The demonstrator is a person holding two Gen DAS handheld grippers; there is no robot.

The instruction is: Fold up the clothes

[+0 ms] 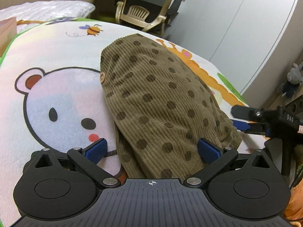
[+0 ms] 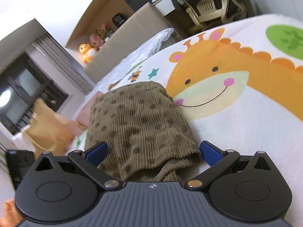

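The left gripper (image 1: 152,150) has its jaws spread wide, the blue pads (image 1: 208,150) standing either side of the near end of an olive-brown corduroy garment with darker brown polka dots (image 1: 157,94), with no pinch on the cloth. The right gripper (image 2: 153,151) is likewise spread apart, its blue pads (image 2: 210,154) flanking the garment's (image 2: 138,121) near edge, where a folded-under layer of ribbed cloth shows just in front of the gripper body.

The garment lies folded into a compact bundle on a white fleece blanket printed with cartoon animals (image 1: 56,53). A small round wooden button (image 1: 103,75) sits on the garment's left edge. To the garment's left the blanket shows a white bear face (image 1: 62,106); beyond its far end, a small bee (image 1: 93,30); to its right, an orange giraffe (image 2: 217,79) whose muzzle touches the garment's far right corner.

In the left wrist view the right gripper (image 1: 244,119) comes in at the garment's right side, close to its lower corner. Far beyond the garment stands a beige-framed office chair (image 1: 145,5). In the right wrist view, to the garment's left, lie a mustard-yellow cloth (image 2: 47,128), blurred, and further back a yellow plush toy (image 2: 87,52) beside a pink one (image 2: 95,38) on a ledge.
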